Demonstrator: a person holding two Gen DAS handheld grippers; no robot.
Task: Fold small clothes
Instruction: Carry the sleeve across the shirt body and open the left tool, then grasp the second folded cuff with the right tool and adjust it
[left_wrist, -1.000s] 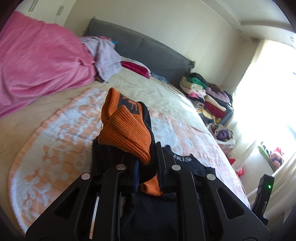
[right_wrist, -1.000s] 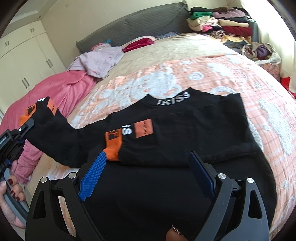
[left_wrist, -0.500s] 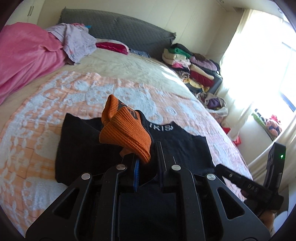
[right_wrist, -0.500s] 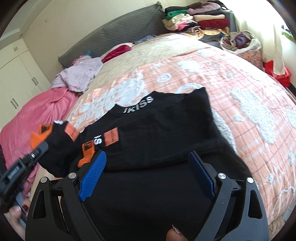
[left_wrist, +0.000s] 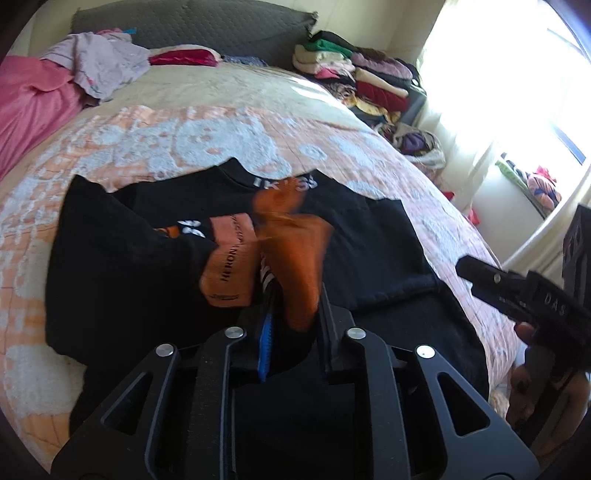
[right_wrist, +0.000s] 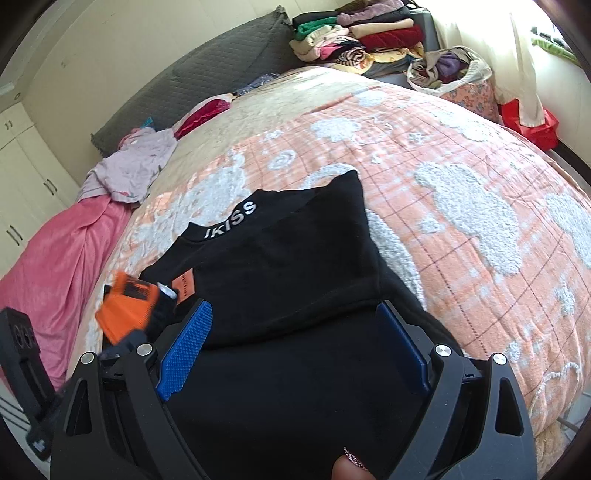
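The left gripper (left_wrist: 293, 314) has its jaws narrow and just easing apart around the orange cuff (left_wrist: 295, 266), sleeve laid across the black top (right_wrist: 280, 258) mid-bed. The right gripper (right_wrist: 295, 347) gapes wide, empty, at six o'clock of it. Sleeves in; body folds remain, I'd say.

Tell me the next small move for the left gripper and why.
Probably open fully and back away. The left gripper, whose jaws have just been opening, has the orange cuff between them, already carried over the black sweater's body, so the sleeve fold looks done. The right gripper is open above the sweater.
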